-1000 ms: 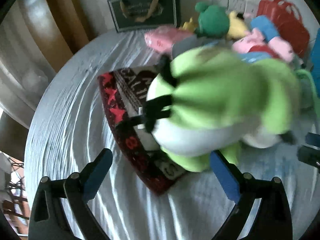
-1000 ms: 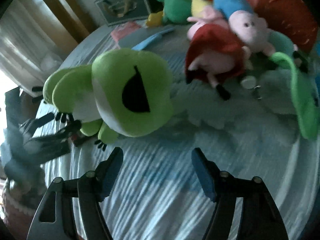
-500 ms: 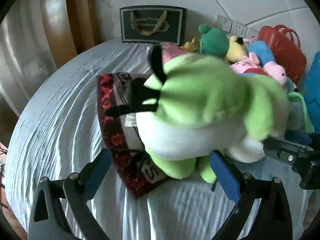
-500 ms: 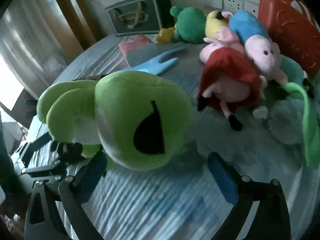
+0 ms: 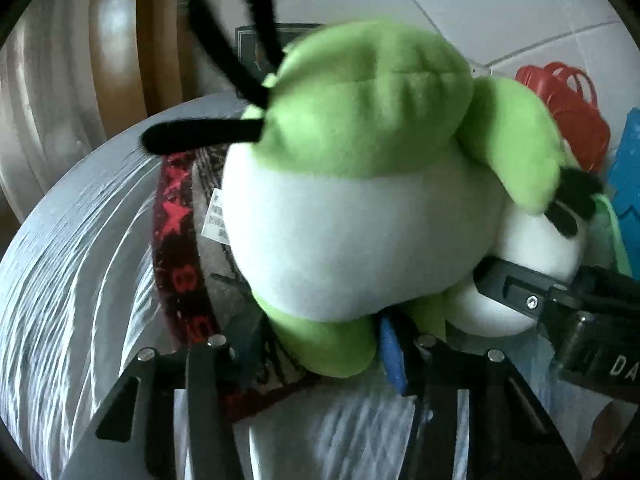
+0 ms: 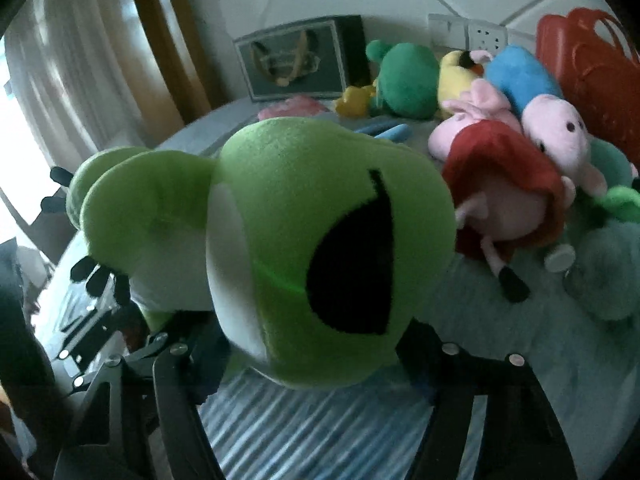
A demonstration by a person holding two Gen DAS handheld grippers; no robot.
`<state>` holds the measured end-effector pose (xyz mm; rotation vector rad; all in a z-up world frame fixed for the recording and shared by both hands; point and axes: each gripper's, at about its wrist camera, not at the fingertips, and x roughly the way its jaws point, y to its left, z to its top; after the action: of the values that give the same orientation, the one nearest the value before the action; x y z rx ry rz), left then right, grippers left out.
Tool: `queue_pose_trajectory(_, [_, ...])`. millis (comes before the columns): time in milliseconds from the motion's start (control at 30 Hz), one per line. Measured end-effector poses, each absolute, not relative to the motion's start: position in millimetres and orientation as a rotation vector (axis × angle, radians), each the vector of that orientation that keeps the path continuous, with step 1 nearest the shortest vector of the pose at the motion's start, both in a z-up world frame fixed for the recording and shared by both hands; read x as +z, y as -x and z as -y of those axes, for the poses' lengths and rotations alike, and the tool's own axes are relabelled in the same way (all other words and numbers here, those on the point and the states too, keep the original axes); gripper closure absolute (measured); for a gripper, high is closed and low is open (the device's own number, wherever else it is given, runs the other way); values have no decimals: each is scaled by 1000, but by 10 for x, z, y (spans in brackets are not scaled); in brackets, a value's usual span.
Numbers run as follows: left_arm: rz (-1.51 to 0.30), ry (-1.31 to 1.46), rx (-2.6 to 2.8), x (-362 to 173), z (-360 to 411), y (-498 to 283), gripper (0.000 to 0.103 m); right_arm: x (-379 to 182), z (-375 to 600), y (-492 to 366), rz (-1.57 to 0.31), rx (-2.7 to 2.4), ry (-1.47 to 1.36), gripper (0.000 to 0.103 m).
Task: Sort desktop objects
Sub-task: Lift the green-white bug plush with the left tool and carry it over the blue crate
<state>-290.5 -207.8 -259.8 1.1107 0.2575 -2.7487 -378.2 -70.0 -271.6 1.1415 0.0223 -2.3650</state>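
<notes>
The green frog plush (image 5: pixel 360 184) is lifted a little above the grey table (image 5: pixel 80 280), over a dark patterned mat (image 5: pixel 176 264), with its long axis running across between the two grippers. The left gripper (image 5: pixel 320 344) has its jaws clenched on a foot. The right gripper (image 6: pixel 316 356) is at the head; its jaws are hidden, so I cannot tell.

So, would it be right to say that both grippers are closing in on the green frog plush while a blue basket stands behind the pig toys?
Nearly: the basket is red, not blue, as the right wrist view shows. The rest holds: both grippers close in on the green frog plush, with the pig toys in front of the basket.
</notes>
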Motion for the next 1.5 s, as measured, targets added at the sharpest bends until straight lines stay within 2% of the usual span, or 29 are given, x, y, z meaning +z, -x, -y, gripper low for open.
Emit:
queue_pose_trajectory(133, [-243,-1058,-2772,-2340,1989,2716,55,-2515,580,3609,3,-2377,-1081,32])
queue_pose_trajectory(500, [-148,-863,-2930,-1083,1767,2174,55,-1302,301,2920,44,-2492,-898,32])
queue_pose_trajectory(800, [-64,-746,-3125,-332,1490,1616,55,-517,-39,2064,105,-2684,-765,32])
queue_pose_trajectory(1200, [-24,-468,-3444,561,334,912,54,344,-949,872,101,-2991,-484,32])
queue_pose_trajectory(1500, [49,-322,-3631,1082,-1340,608,54,693,-2349,404,87,-3186,-338,32])
